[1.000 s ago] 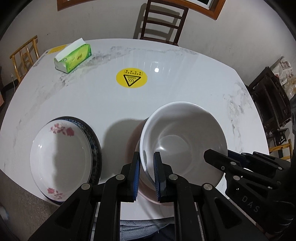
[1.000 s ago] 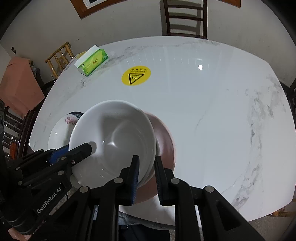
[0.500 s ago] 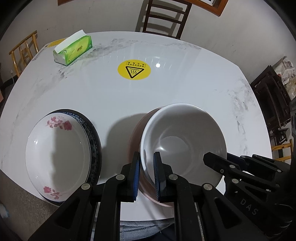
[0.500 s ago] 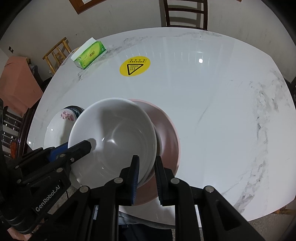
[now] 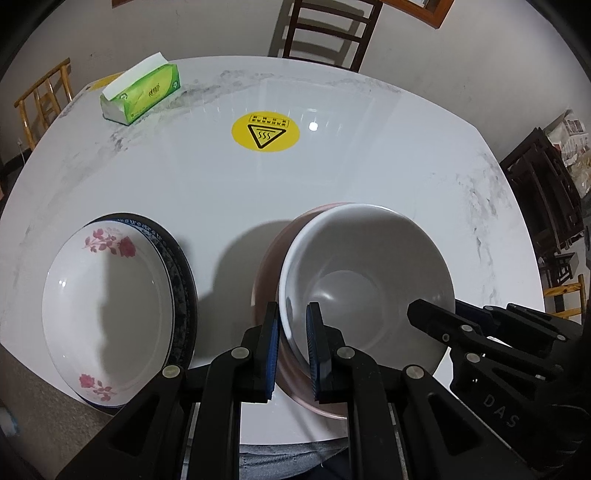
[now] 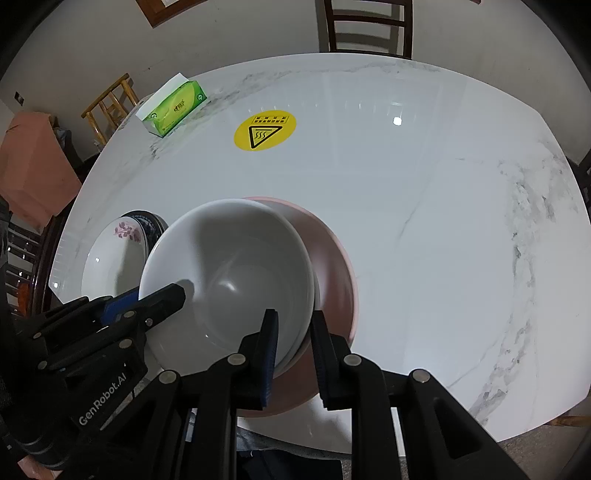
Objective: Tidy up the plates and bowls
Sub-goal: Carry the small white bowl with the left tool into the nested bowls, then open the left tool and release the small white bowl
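Observation:
A plain white bowl [image 5: 365, 280] is held just above a pink plate [image 5: 269, 266] near the table's front edge. My left gripper [image 5: 292, 332] is shut on the bowl's left rim. My right gripper [image 6: 293, 339] is shut on its right rim; the white bowl [image 6: 229, 273] and the pink plate [image 6: 332, 266] show there too. To the left, a white bowl with red flowers [image 5: 107, 302] sits in a dark blue patterned plate [image 5: 177, 258]. The flowered bowl [image 6: 114, 258] also shows in the right wrist view.
The white marble table [image 5: 351, 166] carries a green tissue box [image 5: 142, 92] at the back left and a round yellow heat-warning sticker [image 5: 265, 132] at the middle back. A dark wooden chair [image 5: 325, 33] stands behind the table. Dark furniture [image 5: 543, 192] stands on the right.
Both grippers have carried the white bowl slightly forward and lower over the pink plate. The flowered bowl and its plate have not moved.

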Motion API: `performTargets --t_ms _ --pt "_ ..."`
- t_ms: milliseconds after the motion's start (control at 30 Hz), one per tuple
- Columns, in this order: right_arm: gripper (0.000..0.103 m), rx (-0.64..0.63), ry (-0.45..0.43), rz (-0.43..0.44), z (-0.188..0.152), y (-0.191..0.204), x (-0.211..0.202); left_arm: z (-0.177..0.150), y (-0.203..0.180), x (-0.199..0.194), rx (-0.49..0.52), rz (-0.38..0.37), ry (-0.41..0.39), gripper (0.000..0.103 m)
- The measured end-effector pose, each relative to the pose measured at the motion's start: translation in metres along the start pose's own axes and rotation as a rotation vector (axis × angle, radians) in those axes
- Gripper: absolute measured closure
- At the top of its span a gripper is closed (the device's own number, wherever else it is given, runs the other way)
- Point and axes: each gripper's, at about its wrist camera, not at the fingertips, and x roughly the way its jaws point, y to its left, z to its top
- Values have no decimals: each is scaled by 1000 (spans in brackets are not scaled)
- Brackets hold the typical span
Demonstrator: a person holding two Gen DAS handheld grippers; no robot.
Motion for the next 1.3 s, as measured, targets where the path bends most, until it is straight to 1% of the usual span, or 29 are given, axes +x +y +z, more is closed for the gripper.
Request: performTargets --t_ms 667,867,1033,1200,1300 --pt "82 25 -17 1 -4 -3 -1 -2 3 0 -10 -17 -8 92" --pt "78 41 -28 16 -7 -4 -3 0 3 -4 -13 -22 -29 91" --pt "74 91 -55 61 -11 -8 -5 0 4 -9 -19 -33 -52 91" --pt "73 133 -93 84 -15 -13 -13 -2 8 -14 -30 -30 -73 80" --pt "73 140 -118 70 -18 -16 -20 -4 10 -19 -35 -28 -92 78"
